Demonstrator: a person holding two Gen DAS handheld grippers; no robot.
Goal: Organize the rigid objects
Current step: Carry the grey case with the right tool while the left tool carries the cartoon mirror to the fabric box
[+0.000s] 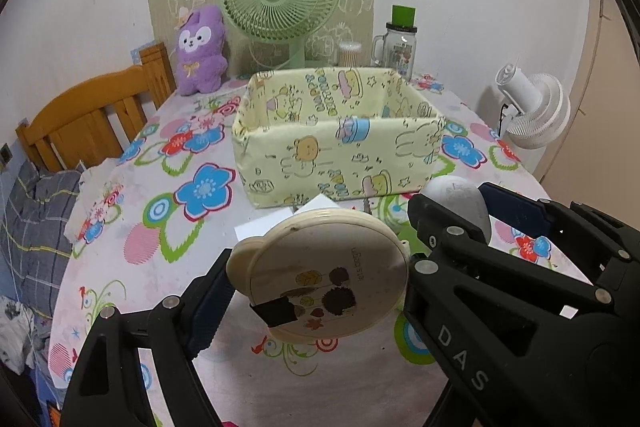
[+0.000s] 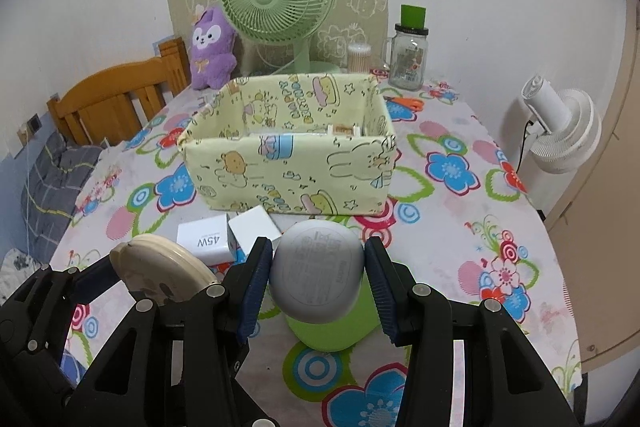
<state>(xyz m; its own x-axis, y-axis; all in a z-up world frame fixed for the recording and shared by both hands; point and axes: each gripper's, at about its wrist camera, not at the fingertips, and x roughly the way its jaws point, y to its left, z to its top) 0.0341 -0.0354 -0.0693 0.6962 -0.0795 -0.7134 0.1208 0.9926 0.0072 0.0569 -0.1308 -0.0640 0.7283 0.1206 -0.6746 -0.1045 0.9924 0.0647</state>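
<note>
we have both items off the tabletop at once. the left claw is pinching a round cream case with little ear tabs and a hedgehog print, gripped across its width so the lid faces the camera. the right claw is pinching a grey rounded case between its blue pads, bottom label toward us. both are held in the air just short of the yellow cartoon-print storage box, which sits in the middle of the tabletop, well ahead of both claws, with some small items already lying on its floor.

the step in hand looks like carrying both cases over the near wall and setting them inside. to do it well, we should clear that soft fabric rim with room to spare, since a nudge would likely shove or fold the box. the two claws sit close beside each other, so we would go in one at a time or keep them apart. we should lower each case to a bare patch of the box floor before letting go, because the grey case is smooth and rounded and could slip or roll. the white 45w charger box, another white box and a green object beneath the grey case remain on the tabletop.
</note>
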